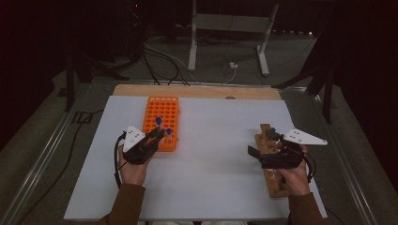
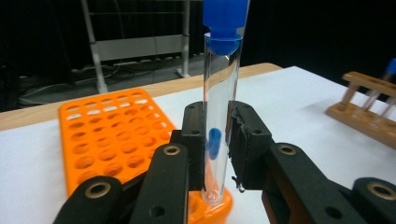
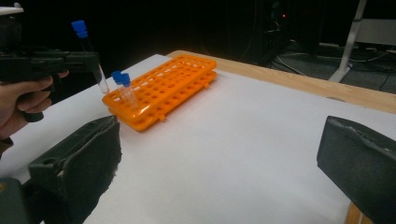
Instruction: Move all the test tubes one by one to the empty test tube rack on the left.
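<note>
White table top under dark surroundings, cables on the floor behind. Your left gripper is clamped on a clear test tube with a blue cap, upright, pads on its lower half. In the left gripper view its round bottom hangs at the near corner of the orange rack; whether it sits over a hole or just off the edge you cannot tell from here. One capped tube already stands in that near corner, possibly a second right by it.

Likely step: seat this tube in the orange rack. Pick a free hole next to the standing tube, not touching it. Keep the tube vertical, centre its bottom over the hole before lowering, go down slow. Your grip is low on the glass, so the pads may hit the rack top before the tube is seated; release there and let it drop the rest.

Your right gripper has its jaws wide apart with nothing between them, over the wooden rack at the table's right side. Keep it parked there.
</note>
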The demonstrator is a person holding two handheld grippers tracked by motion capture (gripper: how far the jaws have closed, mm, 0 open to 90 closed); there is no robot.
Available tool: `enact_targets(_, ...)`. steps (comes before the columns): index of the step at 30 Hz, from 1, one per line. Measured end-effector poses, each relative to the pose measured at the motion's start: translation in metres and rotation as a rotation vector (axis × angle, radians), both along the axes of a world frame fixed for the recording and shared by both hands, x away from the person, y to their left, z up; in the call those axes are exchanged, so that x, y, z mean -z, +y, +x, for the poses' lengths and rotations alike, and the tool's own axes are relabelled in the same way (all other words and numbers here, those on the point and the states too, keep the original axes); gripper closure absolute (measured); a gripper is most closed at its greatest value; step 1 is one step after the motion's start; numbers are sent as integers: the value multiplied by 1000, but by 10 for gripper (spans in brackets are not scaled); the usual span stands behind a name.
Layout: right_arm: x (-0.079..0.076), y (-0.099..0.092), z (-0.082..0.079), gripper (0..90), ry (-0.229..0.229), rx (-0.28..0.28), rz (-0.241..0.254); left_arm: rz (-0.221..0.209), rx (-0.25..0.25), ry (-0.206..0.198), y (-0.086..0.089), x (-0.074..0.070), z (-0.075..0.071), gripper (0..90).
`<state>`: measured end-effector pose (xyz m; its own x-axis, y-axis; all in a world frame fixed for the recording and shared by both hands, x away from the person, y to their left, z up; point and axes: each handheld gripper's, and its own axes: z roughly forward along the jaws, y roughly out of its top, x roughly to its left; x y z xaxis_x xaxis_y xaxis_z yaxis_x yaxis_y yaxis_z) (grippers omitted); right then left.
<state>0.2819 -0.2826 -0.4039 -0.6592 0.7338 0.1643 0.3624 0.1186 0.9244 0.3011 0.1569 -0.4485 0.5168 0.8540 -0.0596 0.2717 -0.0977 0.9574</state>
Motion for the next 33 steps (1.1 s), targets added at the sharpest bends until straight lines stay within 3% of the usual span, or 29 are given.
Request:
enact_targets(9,0,0,0,0,-2,-2,0,39,-63,2,5,10,9,780)
enact_targets(15,2,2,-1,0,4,-7,-1,37,-93,20,7,19,15,780)
enact_targets(33,2,2,-1,0,2,-13,-1,90,-105,88,4,46,23,781)
